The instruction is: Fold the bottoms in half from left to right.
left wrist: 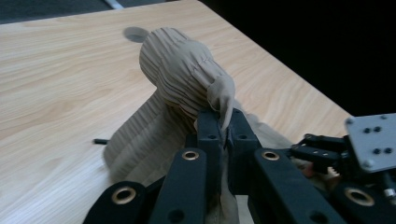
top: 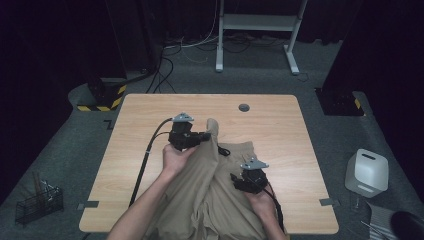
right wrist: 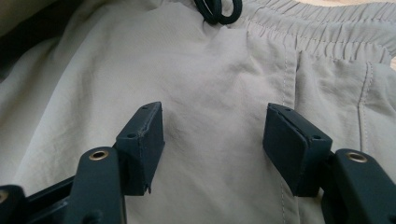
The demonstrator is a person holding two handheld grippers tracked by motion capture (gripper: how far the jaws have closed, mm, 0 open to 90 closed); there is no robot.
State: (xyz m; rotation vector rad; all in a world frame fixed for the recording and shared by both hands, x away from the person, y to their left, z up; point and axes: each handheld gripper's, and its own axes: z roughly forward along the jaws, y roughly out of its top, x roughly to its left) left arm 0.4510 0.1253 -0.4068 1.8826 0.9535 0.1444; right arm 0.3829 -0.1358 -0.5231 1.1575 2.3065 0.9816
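The trousers (top: 215,185) lie spread on the table (top: 280,125), running from the middle down to the 6 o'clock edge, with one ribbed leg cuff (left wrist: 180,77) lifted up toward 12 o'clock. The left gripper (left wrist: 224,133) has its jaws pinched tight on the cuff's fabric, holding it bunched above the wood. The right gripper (right wrist: 212,140), at about 4 o'clock from the left one, sits with jaws wide apart over flat cloth just below the waistband (right wrist: 322,32), a black drawcord (right wrist: 217,11) at 12 o'clock.
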